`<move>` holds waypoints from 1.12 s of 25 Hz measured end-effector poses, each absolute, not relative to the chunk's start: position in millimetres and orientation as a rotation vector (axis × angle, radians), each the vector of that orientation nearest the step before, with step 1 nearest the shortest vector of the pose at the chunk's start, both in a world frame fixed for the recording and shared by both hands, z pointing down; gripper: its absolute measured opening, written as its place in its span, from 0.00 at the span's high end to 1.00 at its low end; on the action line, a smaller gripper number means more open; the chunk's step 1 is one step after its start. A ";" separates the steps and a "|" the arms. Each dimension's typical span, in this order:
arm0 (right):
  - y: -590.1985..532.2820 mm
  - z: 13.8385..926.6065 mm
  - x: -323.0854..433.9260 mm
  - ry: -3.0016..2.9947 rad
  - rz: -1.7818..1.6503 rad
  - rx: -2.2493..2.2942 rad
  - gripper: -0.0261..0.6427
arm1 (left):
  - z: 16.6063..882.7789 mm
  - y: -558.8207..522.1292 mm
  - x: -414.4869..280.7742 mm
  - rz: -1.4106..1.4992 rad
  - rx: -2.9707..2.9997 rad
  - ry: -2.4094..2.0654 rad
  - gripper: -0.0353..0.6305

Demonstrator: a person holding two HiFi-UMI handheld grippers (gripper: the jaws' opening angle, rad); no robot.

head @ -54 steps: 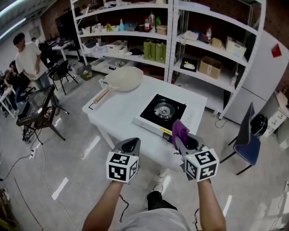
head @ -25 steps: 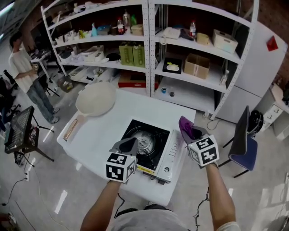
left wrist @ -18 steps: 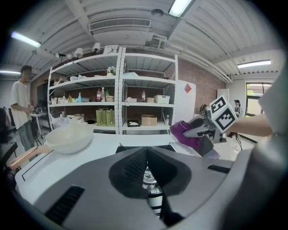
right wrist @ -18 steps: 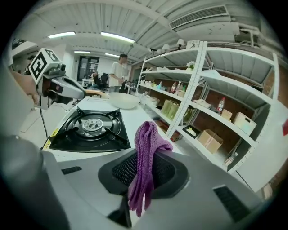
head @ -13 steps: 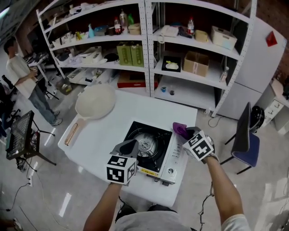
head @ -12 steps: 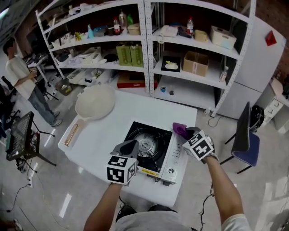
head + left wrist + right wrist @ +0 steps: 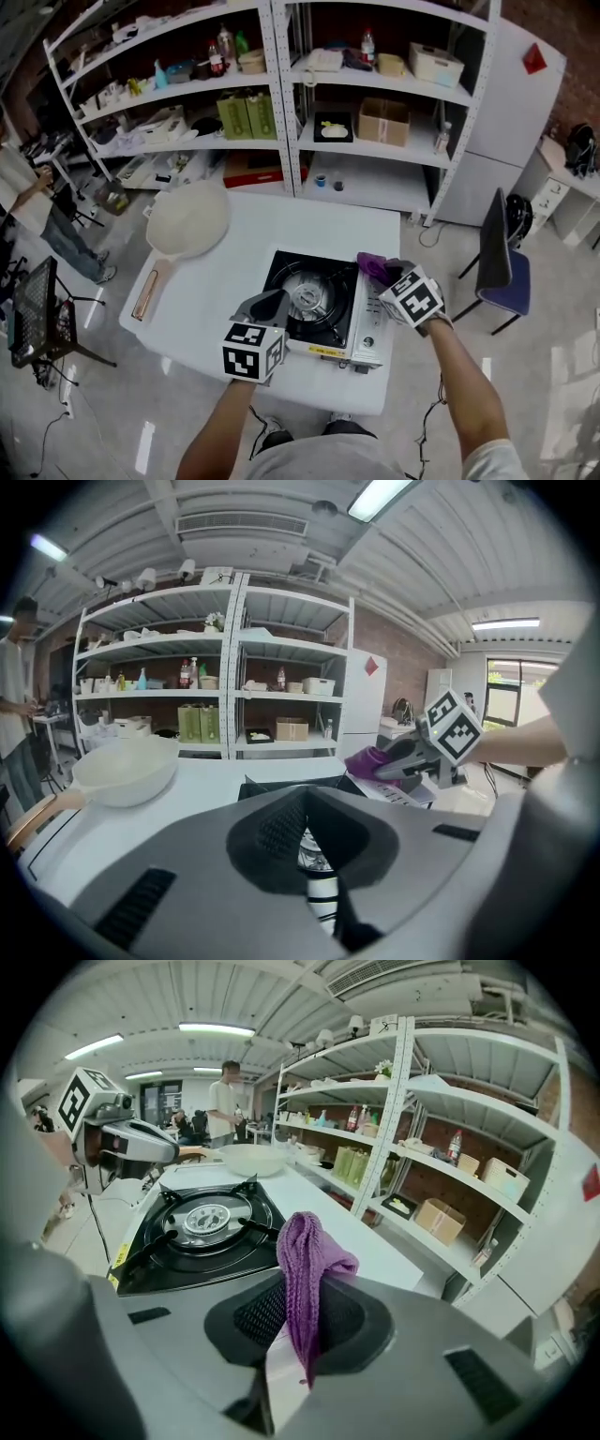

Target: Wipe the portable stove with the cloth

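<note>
The portable stove (image 7: pixel 314 305) sits on the white table (image 7: pixel 225 272), with a black top, a round burner and a silver control strip on its right. My right gripper (image 7: pixel 384 274) is shut on a purple knitted cloth (image 7: pixel 373 266), held just over the stove's right rear corner. In the right gripper view the cloth (image 7: pixel 305 1260) stands up out of the shut jaws, with the stove (image 7: pixel 202 1227) beyond on the left. My left gripper (image 7: pixel 272 302) is shut and holds nothing, hovering at the stove's front left. In the left gripper view the cloth (image 7: pixel 367 761) shows at the right.
A cream pan (image 7: pixel 186 220) with a wooden handle lies at the table's far left. White shelving (image 7: pixel 281 84) with boxes and bottles stands behind the table. A blue chair (image 7: pixel 502 272) is on the right. A person (image 7: pixel 28 202) stands at the far left.
The view has come in over the table. My right gripper has lowered the cloth from beside the table to the stove's right rear corner. The left gripper stays shut at the stove's front.
</note>
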State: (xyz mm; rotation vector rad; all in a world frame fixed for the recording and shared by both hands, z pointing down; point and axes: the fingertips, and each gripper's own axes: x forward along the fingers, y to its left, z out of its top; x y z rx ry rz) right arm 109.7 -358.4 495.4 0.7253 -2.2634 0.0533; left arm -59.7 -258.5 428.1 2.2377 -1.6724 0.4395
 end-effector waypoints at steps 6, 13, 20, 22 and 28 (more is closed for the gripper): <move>-336.8 496.6 108.7 -2.234 0.080 0.778 0.86 | 431.5 -252.5 -63.0 0.449 2.290 -1.597 0.94; -307.1 499.5 111.6 -2.212 0.128 0.836 0.86 | 437.7 -241.7 -60.9 0.465 2.341 -1.512 0.94; -279.0 500.5 114.5 -2.193 0.157 0.889 0.86 | 442.7 -231.9 -58.4 0.472 2.389 -1.438 0.94; -271.2 501.3 114.6 -2.187 0.163 0.900 0.86 | 444.4 -228.1 -58.3 0.474 2.399 -1.421 0.94; -245.0 500.7 116.1 -2.174 0.180 0.929 0.86 | 443.7 -217.0 -59.7 0.480 2.438 -1.376 0.94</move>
